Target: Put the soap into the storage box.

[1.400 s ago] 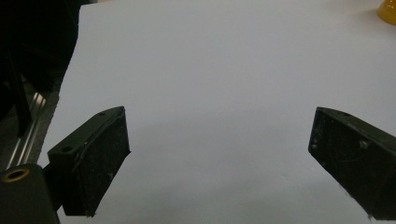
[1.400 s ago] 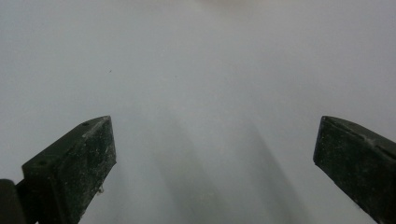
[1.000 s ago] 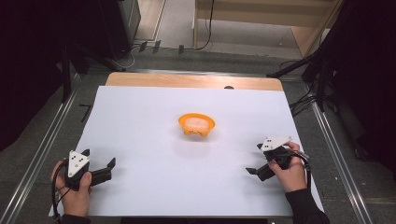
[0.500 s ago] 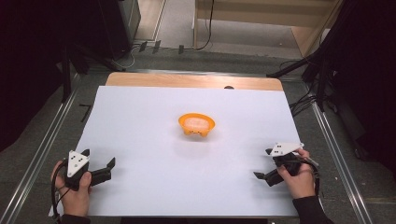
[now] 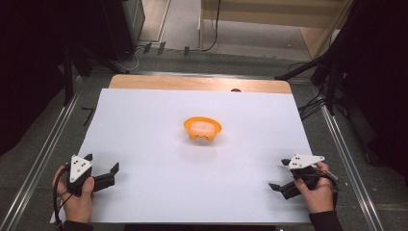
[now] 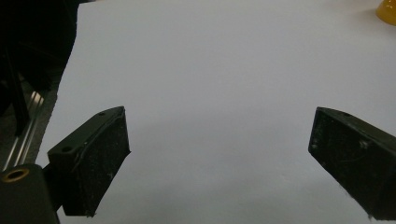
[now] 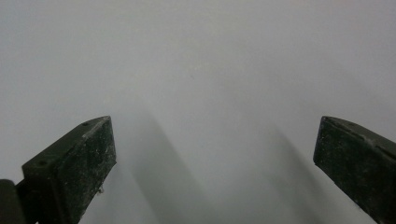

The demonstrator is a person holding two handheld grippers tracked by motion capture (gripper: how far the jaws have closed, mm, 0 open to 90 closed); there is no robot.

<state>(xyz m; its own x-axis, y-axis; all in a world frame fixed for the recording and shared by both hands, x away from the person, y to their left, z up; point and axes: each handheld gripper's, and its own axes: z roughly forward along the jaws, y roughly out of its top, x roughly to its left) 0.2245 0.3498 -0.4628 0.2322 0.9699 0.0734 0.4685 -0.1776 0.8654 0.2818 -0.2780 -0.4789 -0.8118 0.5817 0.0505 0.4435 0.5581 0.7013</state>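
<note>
While both tools, left (image 5: 108, 175) and right (image 5: 279, 188), gape empty, well short of the bowl (image 5: 202, 129) at mid-desk (image 5: 144, 120), we judge the bowl light, stiff, slippery; grip its rim.

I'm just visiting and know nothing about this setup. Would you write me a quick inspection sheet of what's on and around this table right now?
Surface: white sheet over a wooden tabletop.
Job's things: small orange plastic bowl near the centre, something pale inside.
Clutter: nothing seen.
Grippers: left tongs open, empty; right tongs open, empty, both at the near corners.
Cables: a black cable loops by the left hand; more on the floor beyond.
Surroundings: metal rails, dark stands, wooden furniture behind.
</note>
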